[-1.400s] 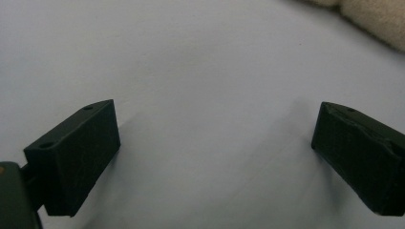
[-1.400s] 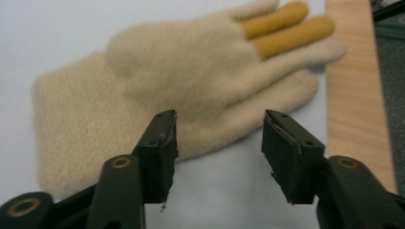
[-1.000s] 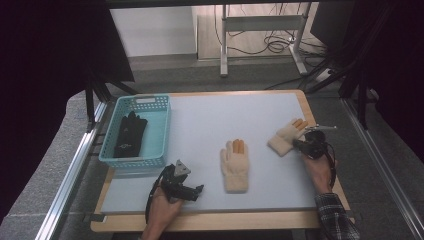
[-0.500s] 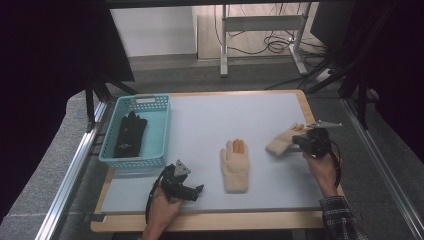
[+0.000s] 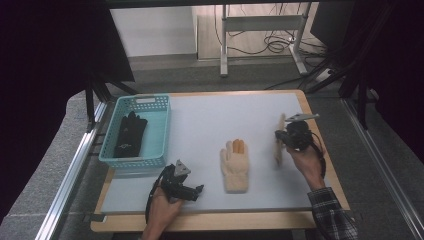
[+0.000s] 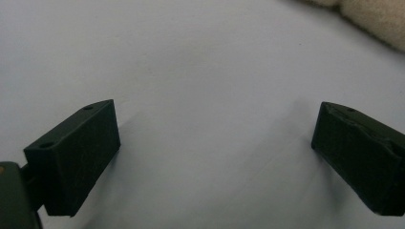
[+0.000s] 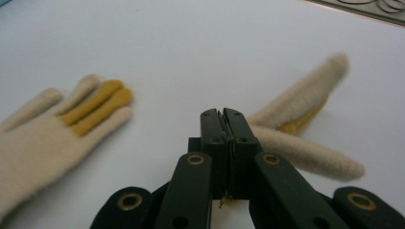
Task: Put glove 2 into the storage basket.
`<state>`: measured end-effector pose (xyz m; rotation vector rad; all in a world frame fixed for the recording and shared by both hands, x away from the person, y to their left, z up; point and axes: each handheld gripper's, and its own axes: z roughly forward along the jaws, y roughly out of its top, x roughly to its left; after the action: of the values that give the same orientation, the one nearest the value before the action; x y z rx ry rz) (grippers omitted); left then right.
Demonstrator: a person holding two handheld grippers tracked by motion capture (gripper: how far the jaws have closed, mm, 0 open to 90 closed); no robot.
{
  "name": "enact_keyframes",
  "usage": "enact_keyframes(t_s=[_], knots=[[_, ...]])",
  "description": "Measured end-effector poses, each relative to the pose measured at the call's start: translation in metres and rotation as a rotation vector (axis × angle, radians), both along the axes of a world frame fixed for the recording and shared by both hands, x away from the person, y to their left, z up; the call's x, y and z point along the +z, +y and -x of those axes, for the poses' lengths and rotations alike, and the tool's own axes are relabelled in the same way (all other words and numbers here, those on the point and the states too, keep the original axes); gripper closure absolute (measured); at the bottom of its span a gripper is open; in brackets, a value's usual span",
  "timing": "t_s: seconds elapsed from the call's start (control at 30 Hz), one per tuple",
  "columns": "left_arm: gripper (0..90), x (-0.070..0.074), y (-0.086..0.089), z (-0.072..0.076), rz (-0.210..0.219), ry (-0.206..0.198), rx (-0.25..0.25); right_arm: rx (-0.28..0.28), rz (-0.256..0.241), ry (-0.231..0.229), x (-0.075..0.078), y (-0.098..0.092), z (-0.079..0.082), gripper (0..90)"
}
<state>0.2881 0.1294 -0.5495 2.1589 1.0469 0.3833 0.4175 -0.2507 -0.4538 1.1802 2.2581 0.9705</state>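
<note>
While the right gripper (image 5: 286, 139) is clamping a cream glove (image 5: 278, 142) by its edge — lifting it at the table's (image 5: 200, 120) right side, likely bound for the basket (image 5: 161, 131) — the left gripper (image 5: 196, 190) is waiting released beside the other glove (image 5: 235, 165).

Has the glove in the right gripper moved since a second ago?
Yes. The held glove has been lifted off the mat by the right gripper, now hanging edge-on near the right edge.
</note>
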Motion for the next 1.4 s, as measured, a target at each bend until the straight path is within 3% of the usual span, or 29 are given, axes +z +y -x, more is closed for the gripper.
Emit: enact_keyframes(t_s=[0.07, 0.17, 0.33, 0.53, 0.73, 0.93, 1.13, 1.4], knots=[[2.7, 0.000, 0.000, 0.000, 0.000, 0.000, 0.000, 0.032, 0.007, 0.007, -0.005, 0.014, -0.004, 84.3], [2.8, 0.000, 0.000, 0.000, 0.000, -0.001, 0.000, 0.049, 0.005, -0.005, -0.008, 0.025, -0.009, 74.5], [2.7, 0.000, 0.000, 0.000, 0.000, -0.001, 0.000, 0.040, 0.003, 0.001, -0.014, 0.012, -0.014, 62.6], [2.7, 0.000, 0.000, 0.000, 0.003, -0.001, 0.002, 0.044, 0.005, 0.013, -0.034, -0.005, -0.014, 50.5], [2.7, 0.000, 0.000, 0.000, 0.001, -0.001, 0.001, 0.084, 0.035, -0.013, -0.049, 0.000, -0.015, 40.5], [2.7, 0.000, 0.000, 0.000, 0.000, -0.001, 0.000, 0.111, 0.105, -0.023, -0.065, 0.008, -0.018, 41.9], [2.7, 0.000, 0.000, 0.000, 0.000, -0.001, 0.000, 0.078, 0.072, -0.014, -0.064, 0.007, -0.014, 56.7], [2.7, 0.000, 0.000, 0.000, 0.000, -0.001, 0.000, 0.085, 0.033, -0.015, -0.048, 0.006, -0.005, 58.5]])
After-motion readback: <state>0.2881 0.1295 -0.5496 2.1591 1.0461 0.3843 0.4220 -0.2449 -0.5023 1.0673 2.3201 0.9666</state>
